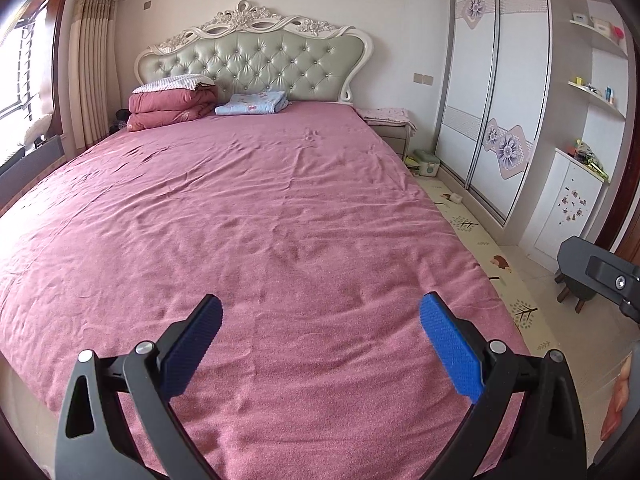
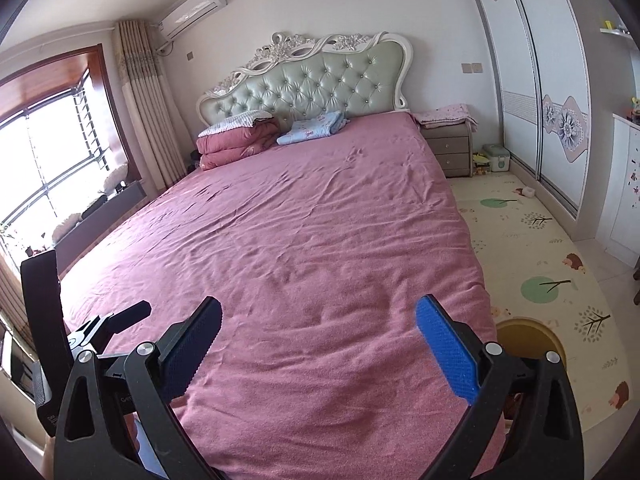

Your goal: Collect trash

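Note:
My left gripper point(image 1: 322, 308) hangs open over the foot of a bed with a pink sheet point(image 1: 260, 200), nothing between its blue pads. In the right wrist view my right gripper point(image 2: 319, 308) is also open and empty above the same pink sheet point(image 2: 300, 220). A round yellow bin point(image 2: 528, 340) stands on the floor by the bed's right corner, partly hidden behind the right finger. A small white item point(image 2: 528, 191) lies on the play mat near the wardrobe; it also shows as a small white item point(image 1: 454, 199) in the left wrist view. No trash shows on the sheet.
A folded pink quilt point(image 1: 172, 106) and a blue folded blanket point(image 1: 252, 103) lie by the headboard. A nightstand point(image 2: 448, 148) and a green-white box point(image 2: 496, 158) stand right of the bed. The wardrobe point(image 1: 492, 92) lines the right wall, a window point(image 2: 52, 148) the left.

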`<state>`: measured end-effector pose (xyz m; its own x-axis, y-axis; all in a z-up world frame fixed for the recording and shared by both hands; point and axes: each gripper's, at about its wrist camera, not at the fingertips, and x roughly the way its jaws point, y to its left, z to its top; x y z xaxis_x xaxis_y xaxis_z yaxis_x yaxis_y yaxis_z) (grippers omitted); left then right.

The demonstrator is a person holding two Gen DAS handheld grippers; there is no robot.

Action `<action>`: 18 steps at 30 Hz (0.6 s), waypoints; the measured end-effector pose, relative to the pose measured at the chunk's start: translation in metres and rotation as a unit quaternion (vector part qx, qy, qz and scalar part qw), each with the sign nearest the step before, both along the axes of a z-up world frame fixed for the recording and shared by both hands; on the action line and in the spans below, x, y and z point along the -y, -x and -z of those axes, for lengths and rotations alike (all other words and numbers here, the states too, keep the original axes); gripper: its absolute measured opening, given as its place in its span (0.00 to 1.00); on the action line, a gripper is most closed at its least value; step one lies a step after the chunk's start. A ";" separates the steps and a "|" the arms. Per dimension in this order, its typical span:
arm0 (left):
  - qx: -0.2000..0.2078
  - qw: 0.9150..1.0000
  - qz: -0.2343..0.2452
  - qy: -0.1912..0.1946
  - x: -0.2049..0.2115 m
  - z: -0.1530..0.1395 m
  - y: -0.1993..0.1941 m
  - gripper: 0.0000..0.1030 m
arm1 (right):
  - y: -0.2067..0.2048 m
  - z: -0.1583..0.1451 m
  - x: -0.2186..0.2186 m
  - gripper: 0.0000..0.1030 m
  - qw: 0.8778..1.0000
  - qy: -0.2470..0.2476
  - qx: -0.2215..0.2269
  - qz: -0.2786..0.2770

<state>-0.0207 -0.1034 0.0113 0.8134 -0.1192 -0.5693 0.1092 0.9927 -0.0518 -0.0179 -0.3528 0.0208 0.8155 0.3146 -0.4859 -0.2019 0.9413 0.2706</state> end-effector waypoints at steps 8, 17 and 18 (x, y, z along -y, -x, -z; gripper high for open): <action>0.005 1.000 -0.004 0.009 -0.006 -0.007 0.001 0.96 | 0.008 -0.010 0.002 0.91 1.000 -0.002 0.017 -0.010; 0.015 1.000 -0.004 0.002 -0.006 -0.012 0.004 0.96 | 0.007 -0.008 0.002 0.91 1.000 0.000 0.015 -0.010; 0.015 1.000 -0.006 0.002 -0.006 -0.013 0.004 0.96 | 0.007 -0.008 0.001 0.91 1.000 0.001 0.014 -0.012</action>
<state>-0.0248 -0.0973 0.0238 0.8315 -0.1120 -0.5441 0.0993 0.9937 -0.0529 -0.0244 -0.3542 0.0288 0.8214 0.3330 -0.4631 -0.2318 0.9367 0.2623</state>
